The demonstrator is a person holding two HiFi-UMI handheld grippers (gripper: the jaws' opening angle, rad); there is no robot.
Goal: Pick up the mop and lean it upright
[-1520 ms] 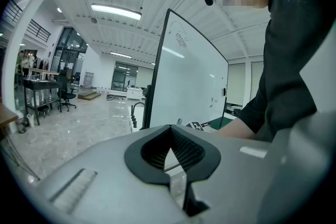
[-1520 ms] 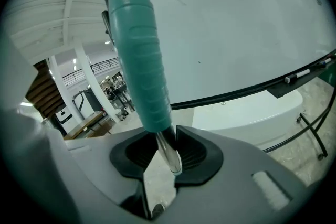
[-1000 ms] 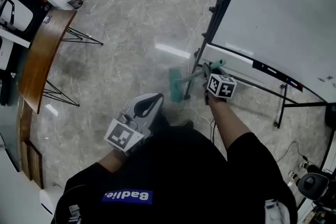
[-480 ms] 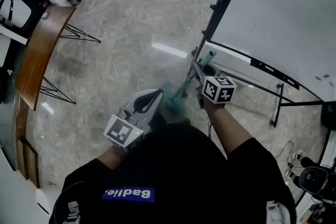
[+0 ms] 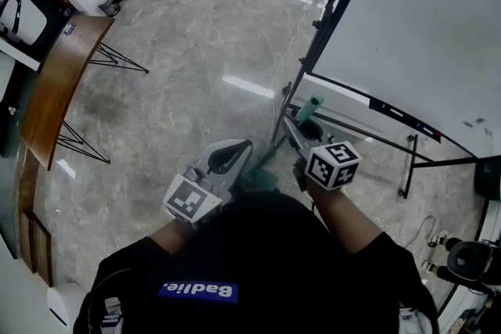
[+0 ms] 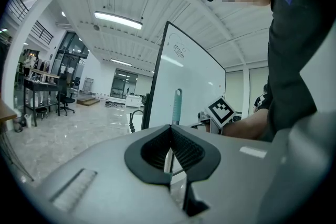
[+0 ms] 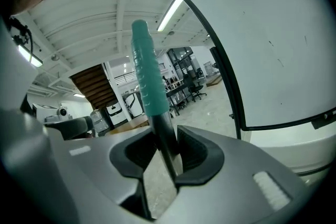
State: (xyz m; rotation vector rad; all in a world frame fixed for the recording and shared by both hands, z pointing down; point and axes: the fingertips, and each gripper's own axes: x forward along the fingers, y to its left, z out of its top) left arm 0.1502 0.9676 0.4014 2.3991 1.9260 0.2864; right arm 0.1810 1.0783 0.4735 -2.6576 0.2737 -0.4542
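Mop (image 7: 148, 76) stands at the right, near the big whiteboard (image 5: 423, 19). Tip it up slowly and rest its top on the board's dark edge. Wide open floor (image 5: 196, 51) lies left, with the wooden desk (image 5: 59, 82) far off. The right claw (image 7: 167, 150) pinches the pole under the green grip. The left claw (image 6: 170, 149) is pressed together, empty.
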